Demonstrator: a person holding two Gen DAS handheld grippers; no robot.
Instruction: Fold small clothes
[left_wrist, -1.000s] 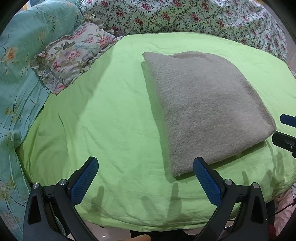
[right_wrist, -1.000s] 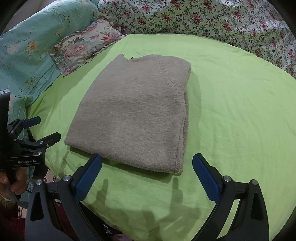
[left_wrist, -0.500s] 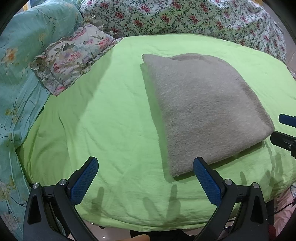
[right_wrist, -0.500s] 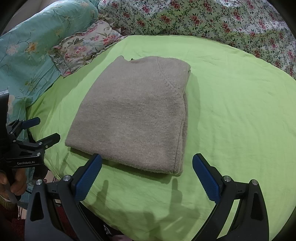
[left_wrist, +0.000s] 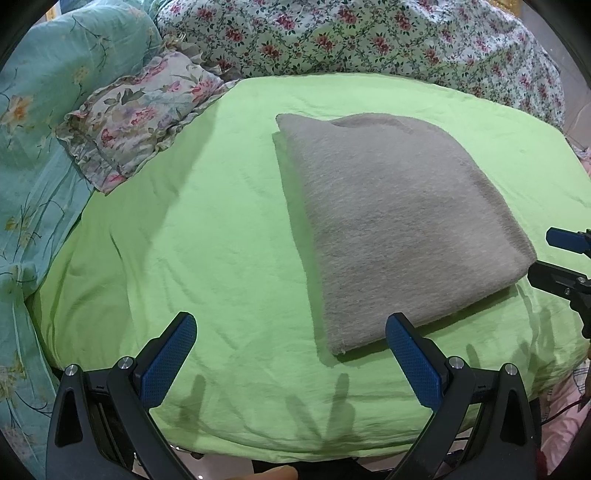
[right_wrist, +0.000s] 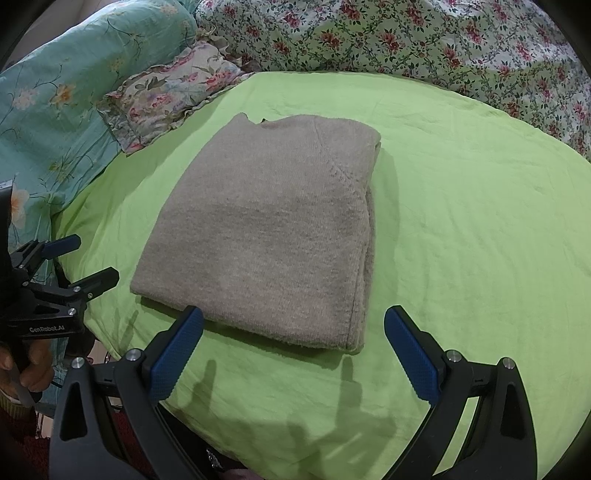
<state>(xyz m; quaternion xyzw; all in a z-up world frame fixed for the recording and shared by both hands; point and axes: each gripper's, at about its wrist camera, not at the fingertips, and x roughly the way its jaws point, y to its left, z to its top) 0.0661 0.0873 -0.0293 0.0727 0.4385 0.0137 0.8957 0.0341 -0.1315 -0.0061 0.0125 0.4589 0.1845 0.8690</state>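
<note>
A grey-beige knitted sweater (left_wrist: 391, 225) lies folded into a flat rectangle on the lime-green sheet (left_wrist: 207, 236); the right wrist view shows the sweater (right_wrist: 266, 229) with its folded edges on the right side. My left gripper (left_wrist: 291, 354) hovers open over the sheet's near edge, its right pad just short of the sweater's near corner. My right gripper (right_wrist: 293, 354) is open too, held back from the sweater's near edge, with nothing between its fingers. Each gripper shows at the side of the other's view.
A frilled floral pillow (left_wrist: 140, 122) lies at the far left beside a turquoise flowered quilt (left_wrist: 33, 155). A green floral quilt (left_wrist: 369, 40) is bunched along the far side. The sheet (right_wrist: 472, 206) ends at the bed's near edge. A hand (right_wrist: 26, 369) holds the left gripper's handle.
Both views have drifted slightly, so the sweater sits a touch lower in frame. The sweater itself has not moved and both grippers stay open.
</note>
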